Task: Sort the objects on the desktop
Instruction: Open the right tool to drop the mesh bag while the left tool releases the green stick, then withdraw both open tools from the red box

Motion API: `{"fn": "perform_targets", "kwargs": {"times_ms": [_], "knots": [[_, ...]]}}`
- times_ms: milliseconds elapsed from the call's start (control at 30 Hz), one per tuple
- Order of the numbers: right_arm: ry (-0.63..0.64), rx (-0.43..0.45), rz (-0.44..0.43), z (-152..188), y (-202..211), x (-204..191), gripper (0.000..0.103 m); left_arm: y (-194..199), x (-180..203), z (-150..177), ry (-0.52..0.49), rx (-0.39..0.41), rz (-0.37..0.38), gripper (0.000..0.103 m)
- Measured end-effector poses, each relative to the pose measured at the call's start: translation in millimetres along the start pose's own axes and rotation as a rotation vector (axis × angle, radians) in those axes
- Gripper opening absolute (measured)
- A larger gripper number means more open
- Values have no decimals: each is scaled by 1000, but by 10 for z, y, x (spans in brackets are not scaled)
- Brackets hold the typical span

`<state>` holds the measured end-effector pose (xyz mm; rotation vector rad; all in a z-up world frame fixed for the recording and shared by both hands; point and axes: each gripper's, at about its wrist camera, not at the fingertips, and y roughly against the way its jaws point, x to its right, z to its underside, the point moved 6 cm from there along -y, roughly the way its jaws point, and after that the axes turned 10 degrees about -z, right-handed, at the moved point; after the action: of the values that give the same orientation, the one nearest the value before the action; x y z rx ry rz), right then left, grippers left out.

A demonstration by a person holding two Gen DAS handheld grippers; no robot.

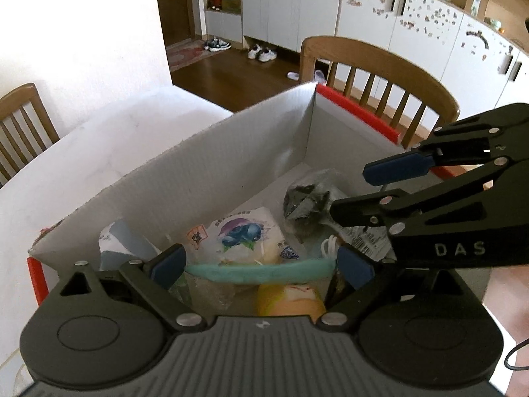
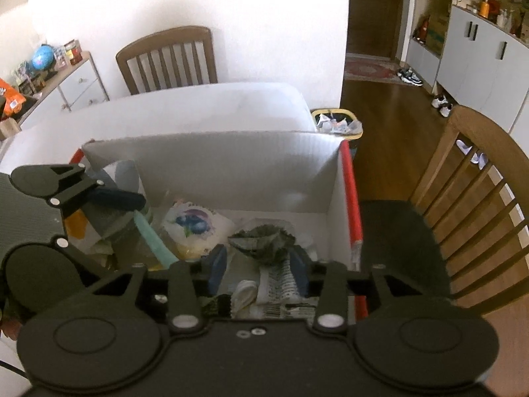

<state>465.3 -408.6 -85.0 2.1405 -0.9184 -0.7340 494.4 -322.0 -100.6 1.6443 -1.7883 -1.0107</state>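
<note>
The dark crinkled bag (image 2: pixel 261 241) lies in the white box (image 2: pixel 211 165) on the counter (image 2: pixel 198 106), under the right gripper (image 2: pixel 259 266), jaws partly open, holding nothing; it looks light, soft, slippery, so pinch its bunched top; left gripper (image 1: pixel 261 266) spread wide, empty.

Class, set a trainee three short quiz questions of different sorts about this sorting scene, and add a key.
1. True or false: the white box on the table already holds several things.
2. Multiple choice: the blueberry-print packet lies A) on the floor, B) inside the box, C) on a chair.
3. Fill in: the right gripper hangs above a clear bag of ____ contents.

Key:
1. True.
2. B.
3. Dark; its jaws stand apart and press on nothing. The left gripper is open too.
</note>
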Motion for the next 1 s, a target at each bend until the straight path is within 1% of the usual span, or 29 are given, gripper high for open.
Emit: {"fn": "perform_targets", "kwargs": {"times_ms": [100,333,400,467,767,900,967,1000], "knots": [[-8,19,10,-24,87,13,47,80,22,-11,0,18,7,101],[-21,56,15,-4,304,10,48,263,27,10,15,55,23,101],[-16,64,11,9,356,-29,50,316,26,13,20,64,26,101],[-12,74,10,24,407,-72,56,375,20,15,24,73,26,101],[-29,136,-15,60,646,-278,60,701,-34,86,40,118,18,101],[-33,154,-20,79,729,-365,62,821,-95,152,59,124,13,101],[-33,164,-24,88,763,-416,66,868,-126,189,68,127,9,101],[-31,167,-26,95,779,-442,66,890,-139,206,70,129,9,101]]}}
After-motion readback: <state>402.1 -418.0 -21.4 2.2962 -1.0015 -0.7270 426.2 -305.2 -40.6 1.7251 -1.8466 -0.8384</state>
